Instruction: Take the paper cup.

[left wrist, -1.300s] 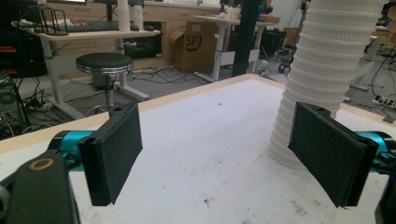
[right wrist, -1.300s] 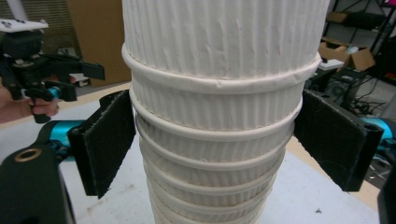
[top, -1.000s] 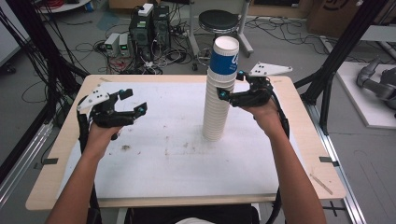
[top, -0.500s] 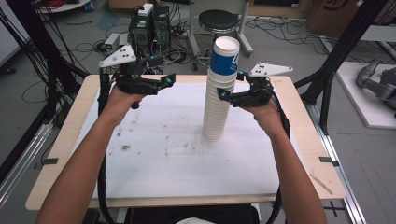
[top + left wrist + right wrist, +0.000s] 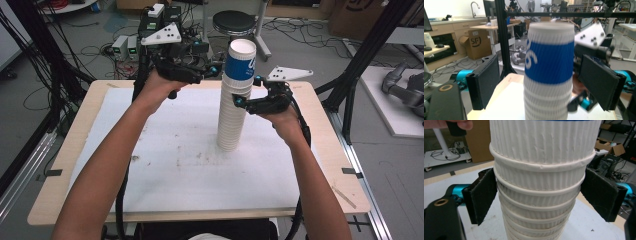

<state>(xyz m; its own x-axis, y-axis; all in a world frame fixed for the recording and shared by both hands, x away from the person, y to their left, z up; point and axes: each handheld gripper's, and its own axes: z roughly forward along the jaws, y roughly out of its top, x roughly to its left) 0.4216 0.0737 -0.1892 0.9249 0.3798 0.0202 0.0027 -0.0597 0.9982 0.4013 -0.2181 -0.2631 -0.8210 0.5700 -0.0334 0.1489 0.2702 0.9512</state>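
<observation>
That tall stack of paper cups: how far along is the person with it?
Done: the cup stack stands upright on the white mat, and both grippers are up beside it. In hand: the right gripper brackets the stack below its top, seemingly bracing it; the left gripper straddles the blue-banded top cup, fingers open. Left, probably: closing on that cup and lifting it off.
</observation>
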